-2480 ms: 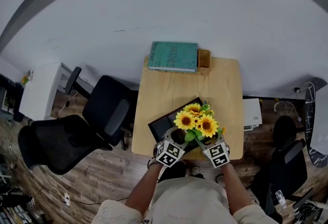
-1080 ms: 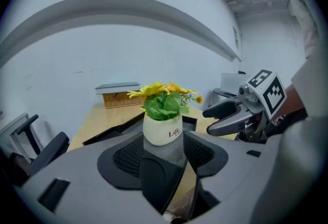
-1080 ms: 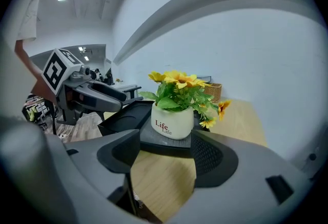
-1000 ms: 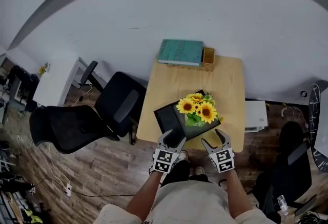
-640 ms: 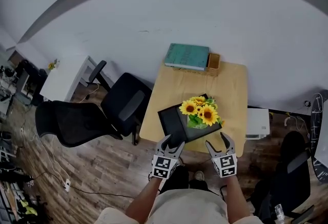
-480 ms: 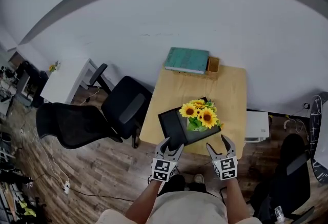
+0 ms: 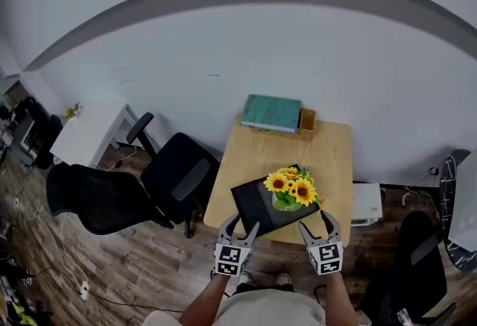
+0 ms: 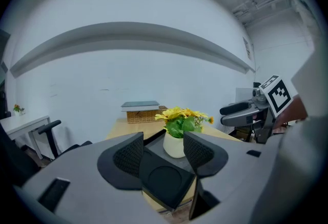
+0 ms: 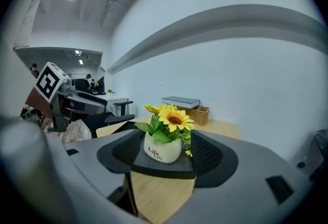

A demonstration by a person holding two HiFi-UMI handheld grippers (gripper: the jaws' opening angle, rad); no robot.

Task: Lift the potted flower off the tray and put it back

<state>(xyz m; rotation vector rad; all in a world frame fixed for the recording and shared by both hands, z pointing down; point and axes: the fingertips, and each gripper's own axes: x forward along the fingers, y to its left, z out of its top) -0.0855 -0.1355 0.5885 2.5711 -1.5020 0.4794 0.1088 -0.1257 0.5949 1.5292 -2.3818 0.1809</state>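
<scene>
Where: the cream round ceramic pot of yellow sunflowers (image 7: 289, 191) stands upright on the flat black tray (image 7: 251, 205), toward its right end, on the light wooden table (image 7: 332, 157).
Left: the left gripper (image 7: 239, 226) hangs off the table's near edge, jaws wide, nothing between them.
Right: the right gripper (image 7: 317, 223) is gaping and empty too, with the pot ahead of it.
Feel: probably light and top-heavy. The smooth wall looks slippery and breakable, the blooms soft.
Grip: the pot's belly from both sides, below the leaves, kept upright.

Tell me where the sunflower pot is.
In the head view, the sunflower pot stands on the black tray, toward its right, near the table's front edge.
</scene>
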